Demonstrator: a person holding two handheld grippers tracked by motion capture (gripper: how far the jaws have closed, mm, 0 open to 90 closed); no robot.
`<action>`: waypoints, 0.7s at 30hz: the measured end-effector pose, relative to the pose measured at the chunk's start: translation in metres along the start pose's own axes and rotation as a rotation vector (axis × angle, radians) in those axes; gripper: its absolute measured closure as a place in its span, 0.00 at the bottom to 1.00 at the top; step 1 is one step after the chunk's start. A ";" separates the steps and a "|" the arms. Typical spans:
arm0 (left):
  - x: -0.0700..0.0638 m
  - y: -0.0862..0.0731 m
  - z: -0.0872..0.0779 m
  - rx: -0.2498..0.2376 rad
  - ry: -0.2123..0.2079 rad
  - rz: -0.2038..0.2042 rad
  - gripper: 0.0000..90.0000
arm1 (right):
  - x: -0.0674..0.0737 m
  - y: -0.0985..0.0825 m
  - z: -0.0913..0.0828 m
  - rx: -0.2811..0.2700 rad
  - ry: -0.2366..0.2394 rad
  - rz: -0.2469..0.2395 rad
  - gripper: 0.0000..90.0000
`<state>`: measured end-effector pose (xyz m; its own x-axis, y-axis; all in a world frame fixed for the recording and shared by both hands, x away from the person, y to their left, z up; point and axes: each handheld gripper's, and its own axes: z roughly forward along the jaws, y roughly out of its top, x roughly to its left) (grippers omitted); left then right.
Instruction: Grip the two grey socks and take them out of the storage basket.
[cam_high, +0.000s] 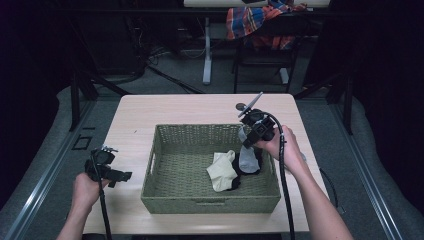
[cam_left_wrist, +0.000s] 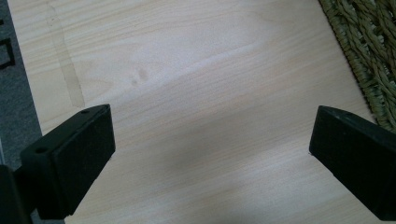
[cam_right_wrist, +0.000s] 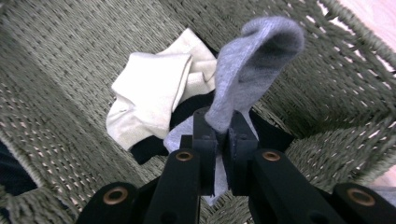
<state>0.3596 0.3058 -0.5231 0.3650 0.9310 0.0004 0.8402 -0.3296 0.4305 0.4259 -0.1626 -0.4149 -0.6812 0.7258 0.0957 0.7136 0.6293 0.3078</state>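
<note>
A green woven basket stands mid-table, holding a cream sock, a grey sock and a dark sock. My right gripper reaches into the basket's right side and is shut on the grey sock, whose free end folds up over the jaws. The cream sock lies just beyond, over a dark sock. My left gripper hovers low over the table left of the basket, open with nothing between its fingers. The basket's corner shows at the upper right of the left gripper view.
The light wood table has bare room left of and behind the basket. Its left edge drops to grey floor. Behind the table stand a white post and a chair draped with plaid cloth.
</note>
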 end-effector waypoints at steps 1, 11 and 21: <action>0.000 0.000 0.000 -0.002 0.003 -0.003 0.00 | 0.000 0.000 -0.003 -0.003 0.004 0.000 0.95; -0.001 0.000 -0.001 -0.008 0.007 -0.003 0.00 | 0.002 -0.002 -0.021 -0.060 0.007 0.004 0.95; -0.001 0.000 -0.001 -0.008 0.005 -0.005 0.00 | 0.005 -0.003 -0.042 -0.092 -0.009 -0.006 0.94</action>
<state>0.3587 0.3051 -0.5222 0.3584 0.9336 0.0030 0.8390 -0.3235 0.4376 0.4138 -0.1723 -0.3757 -0.6838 0.7247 0.0847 0.6909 0.6058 0.3946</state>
